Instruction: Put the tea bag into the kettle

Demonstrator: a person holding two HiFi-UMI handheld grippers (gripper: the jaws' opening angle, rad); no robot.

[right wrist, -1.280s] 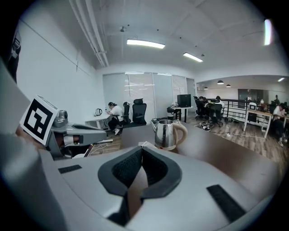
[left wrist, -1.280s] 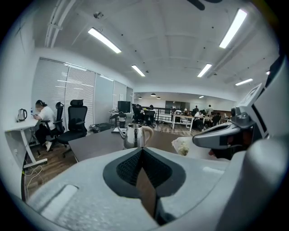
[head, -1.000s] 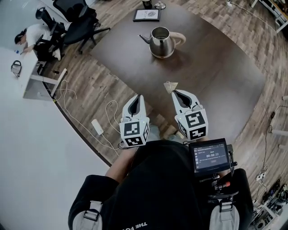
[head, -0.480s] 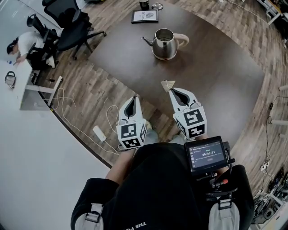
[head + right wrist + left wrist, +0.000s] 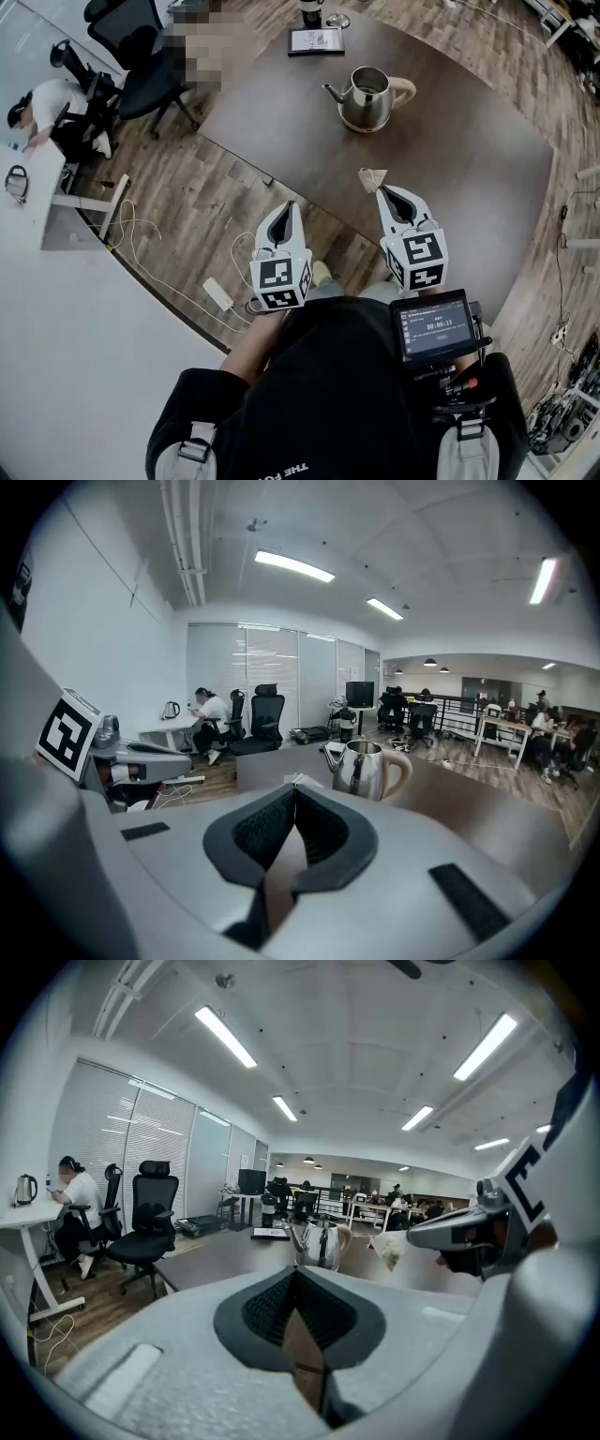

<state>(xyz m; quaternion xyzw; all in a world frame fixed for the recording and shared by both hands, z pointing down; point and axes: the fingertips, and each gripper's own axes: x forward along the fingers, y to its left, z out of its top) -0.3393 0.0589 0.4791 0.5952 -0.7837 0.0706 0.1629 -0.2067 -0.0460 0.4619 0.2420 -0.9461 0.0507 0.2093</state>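
With the right tongs (image 5: 382, 191) clamped on the tea bag (image 5: 372, 177) at mid-frame and the left tongs (image 5: 289, 208) closed on nothing, the bag should travel up-frame, centre over the open kettle (image 5: 367, 97), then drop.

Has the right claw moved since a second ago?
Yes, slightly: the right claw, shut on the tea bag, has edged forward toward the kettle.

Two hand-held grippers: left hand-held gripper (image 5: 289, 206), right hand-held gripper (image 5: 382, 192). One kettle (image 5: 368, 97), one tabletop (image 5: 469, 169) under the kettle, one tea bag (image 5: 373, 177) near the kettle, one framed card (image 5: 315, 40) beyond the kettle. Left of the kettle: two chairs (nearer office chair (image 5: 155, 77), farther office chair (image 5: 124, 19)), one seated person (image 5: 52, 98), one white desk (image 5: 28, 192).
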